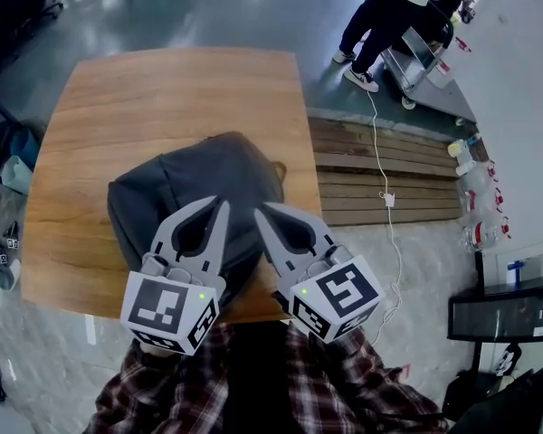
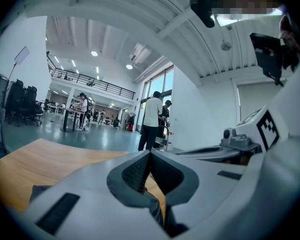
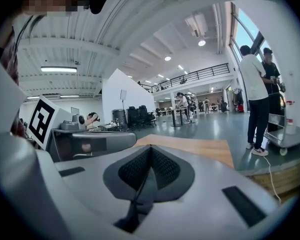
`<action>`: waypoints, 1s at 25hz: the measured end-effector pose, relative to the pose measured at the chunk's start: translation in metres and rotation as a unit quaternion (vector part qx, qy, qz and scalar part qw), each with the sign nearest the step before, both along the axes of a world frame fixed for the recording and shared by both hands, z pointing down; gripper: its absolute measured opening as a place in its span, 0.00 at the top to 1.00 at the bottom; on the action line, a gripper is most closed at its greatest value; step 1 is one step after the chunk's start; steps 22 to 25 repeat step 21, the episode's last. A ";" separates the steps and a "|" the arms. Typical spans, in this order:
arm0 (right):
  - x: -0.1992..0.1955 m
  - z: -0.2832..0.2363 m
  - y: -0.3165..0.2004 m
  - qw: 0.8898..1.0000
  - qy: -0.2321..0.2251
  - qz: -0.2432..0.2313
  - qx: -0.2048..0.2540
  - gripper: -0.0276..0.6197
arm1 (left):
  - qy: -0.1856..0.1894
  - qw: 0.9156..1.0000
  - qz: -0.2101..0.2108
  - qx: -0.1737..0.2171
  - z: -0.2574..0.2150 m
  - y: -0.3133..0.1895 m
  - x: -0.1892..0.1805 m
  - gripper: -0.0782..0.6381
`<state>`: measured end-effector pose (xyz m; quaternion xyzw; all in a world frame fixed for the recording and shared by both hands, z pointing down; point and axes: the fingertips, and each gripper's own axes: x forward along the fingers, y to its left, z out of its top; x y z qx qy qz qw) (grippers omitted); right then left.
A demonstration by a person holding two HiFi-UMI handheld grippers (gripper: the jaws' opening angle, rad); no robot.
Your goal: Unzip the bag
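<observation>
A dark grey bag (image 1: 195, 188) lies on the wooden table (image 1: 163, 98), near its front edge. Both grippers hover side by side above the bag's near half, pointing away from me. The left gripper (image 1: 223, 203) is shut with nothing between its jaws. The right gripper (image 1: 258, 211) is also shut and empty. In the left gripper view the jaws of the left gripper (image 2: 150, 152) meet at the tip, over the table (image 2: 40, 159). The right gripper view shows the right gripper (image 3: 151, 147) closed the same way. Neither gripper touches the bag. I cannot make out its zip.
Right of the table lies a slatted wooden platform (image 1: 380, 174) with a white cable (image 1: 385, 197) across it. A person (image 1: 385, 16) stands by a cart (image 1: 425, 61) beyond the table's far right corner. Bottles (image 1: 475, 202) and a monitor (image 1: 502, 310) are at the right.
</observation>
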<state>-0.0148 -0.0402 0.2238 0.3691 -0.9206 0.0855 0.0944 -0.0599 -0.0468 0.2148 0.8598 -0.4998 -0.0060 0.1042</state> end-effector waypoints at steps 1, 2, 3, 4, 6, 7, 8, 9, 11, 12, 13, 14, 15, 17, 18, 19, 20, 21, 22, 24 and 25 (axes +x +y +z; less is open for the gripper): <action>0.000 0.000 0.000 1.000 0.000 0.000 0.000 0.94 | -0.002 1.000 0.002 0.000 0.000 0.001 0.001 0.88; -0.001 0.000 0.000 1.000 0.000 0.000 0.000 0.94 | -0.003 1.000 0.006 -0.001 0.000 0.001 0.003 0.88; -0.001 0.001 0.000 1.000 0.001 0.001 0.000 0.94 | -0.004 1.000 0.010 -0.001 0.001 0.001 0.004 0.88; -0.002 0.002 0.001 1.000 0.002 0.001 -0.001 0.94 | -0.004 1.000 0.012 -0.002 0.001 0.002 0.006 0.88; -0.002 0.004 0.002 1.000 0.003 0.002 -0.004 0.94 | -0.003 1.000 0.014 -0.005 0.002 0.003 0.005 0.88; -0.003 0.005 0.002 1.000 0.003 0.004 -0.005 0.94 | -0.003 1.000 0.014 -0.006 0.003 0.003 0.004 0.88; -0.003 0.005 0.001 1.000 0.003 0.005 -0.006 0.94 | -0.003 1.000 0.014 -0.005 0.002 0.002 0.003 0.88; -0.004 0.006 0.000 1.000 0.002 0.006 -0.005 0.94 | -0.003 1.000 0.013 -0.004 0.002 0.000 0.002 0.88; -0.005 0.007 -0.002 1.000 0.002 0.008 -0.006 0.94 | 0.001 1.000 0.011 -0.004 0.000 -0.001 -0.001 0.88; -0.005 0.007 -0.002 1.000 0.001 0.009 -0.008 0.94 | 0.002 1.000 0.011 -0.005 -0.002 -0.001 -0.001 0.88; -0.004 0.006 -0.002 1.000 0.001 0.012 -0.010 0.94 | 0.002 1.000 0.013 -0.006 -0.004 -0.001 -0.001 0.88; -0.002 0.004 -0.003 1.000 0.001 0.016 -0.012 0.94 | 0.001 1.000 0.017 -0.006 -0.007 -0.002 0.001 0.88; 0.000 0.002 -0.005 1.000 0.000 0.020 -0.013 0.94 | -0.001 1.000 0.021 -0.007 -0.009 -0.004 0.004 0.88; 0.005 0.002 -0.009 1.000 0.000 0.022 -0.015 0.94 | -0.003 1.000 0.025 -0.008 -0.010 -0.008 0.010 0.88; 0.008 0.002 -0.011 1.000 -0.001 0.020 -0.015 0.94 | -0.004 1.000 0.026 -0.009 -0.009 -0.009 0.014 0.88; 0.011 0.003 -0.013 1.000 -0.001 0.020 -0.015 0.94 | -0.004 1.000 0.027 -0.009 -0.007 -0.010 0.018 0.88; 0.014 0.004 -0.014 1.000 -0.001 0.019 -0.014 0.94 | -0.005 1.000 0.028 -0.010 -0.006 -0.010 0.022 0.88; 0.017 0.005 -0.015 1.000 -0.002 0.019 -0.014 0.94 | -0.005 0.999 0.030 -0.010 -0.006 -0.010 0.026 0.88; 0.017 0.005 -0.015 1.000 -0.002 0.019 -0.014 0.94 | -0.005 0.999 0.030 -0.010 -0.006 -0.010 0.026 0.88; 0.017 0.005 -0.015 1.000 -0.002 0.019 -0.014 0.94 | -0.005 0.999 0.030 -0.010 -0.006 -0.010 0.026 0.88; 0.017 0.005 -0.015 1.000 -0.002 0.019 -0.014 0.94 | -0.005 0.999 0.030 -0.010 -0.006 -0.010 0.026 0.88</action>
